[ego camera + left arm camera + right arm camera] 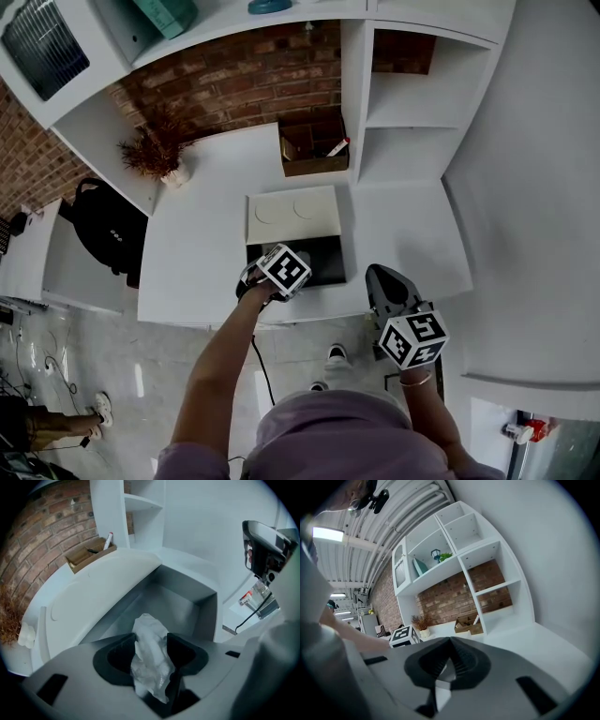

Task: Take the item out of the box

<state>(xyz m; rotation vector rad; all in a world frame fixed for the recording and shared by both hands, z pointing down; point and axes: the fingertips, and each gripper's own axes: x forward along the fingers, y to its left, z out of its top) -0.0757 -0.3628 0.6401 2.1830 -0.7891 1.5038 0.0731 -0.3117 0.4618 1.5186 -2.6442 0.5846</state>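
A black open box (323,255) lies near the white table's front edge, its white lid (292,214) folded back behind it. My left gripper (281,272) hovers over the box's left part; its marker cube hides the jaws from the head view. In the left gripper view the left gripper (151,646) is shut on a crumpled white plastic packet (149,660), lifted above the box's grey inside (183,599) beside the lid (93,597). My right gripper (381,274) hangs off the table's front edge, right of the box. Its jaws (450,641) meet at the tips with nothing between them.
A brown cardboard tray (312,150) with a marker pen stands at the back by the white shelf unit (412,103). A dried plant in a white pot (161,157) is at the back left. A black bag (108,230) sits left of the table.
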